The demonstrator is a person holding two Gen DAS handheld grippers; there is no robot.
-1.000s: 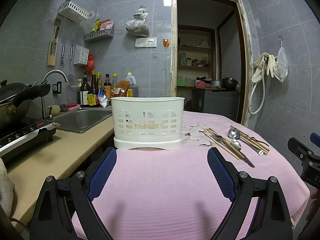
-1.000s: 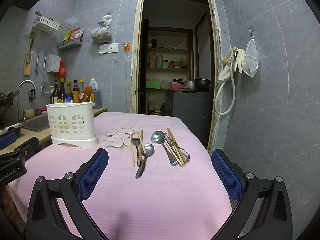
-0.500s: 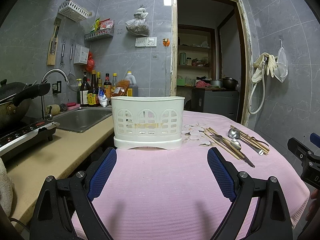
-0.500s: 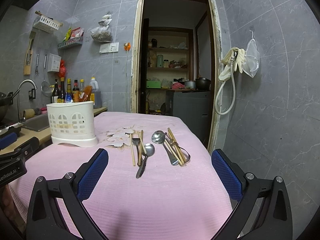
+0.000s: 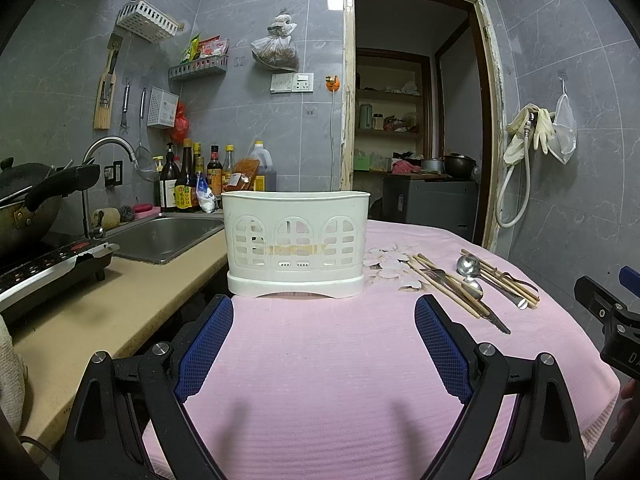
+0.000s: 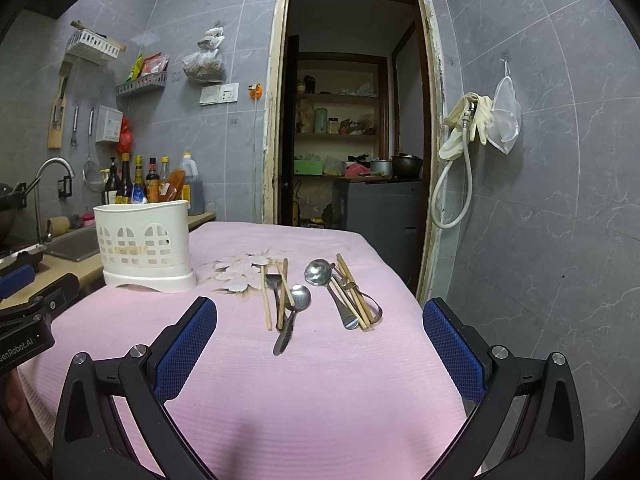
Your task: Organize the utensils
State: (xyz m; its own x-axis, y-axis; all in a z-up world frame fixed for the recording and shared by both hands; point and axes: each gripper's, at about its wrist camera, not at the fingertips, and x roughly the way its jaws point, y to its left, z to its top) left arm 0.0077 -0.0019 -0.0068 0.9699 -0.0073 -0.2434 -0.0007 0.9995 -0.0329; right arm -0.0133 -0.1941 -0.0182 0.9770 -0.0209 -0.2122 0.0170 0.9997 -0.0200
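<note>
So nothing has moved: both the left gripper and right gripper keep their fingers apart and empty, the spoons and chopsticks wait beside the white basket.

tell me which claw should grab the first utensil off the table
Right. The right claw is open and faces the spoons and chopsticks directly. The left claw faces the white basket, with the utensils off to its side.
</note>
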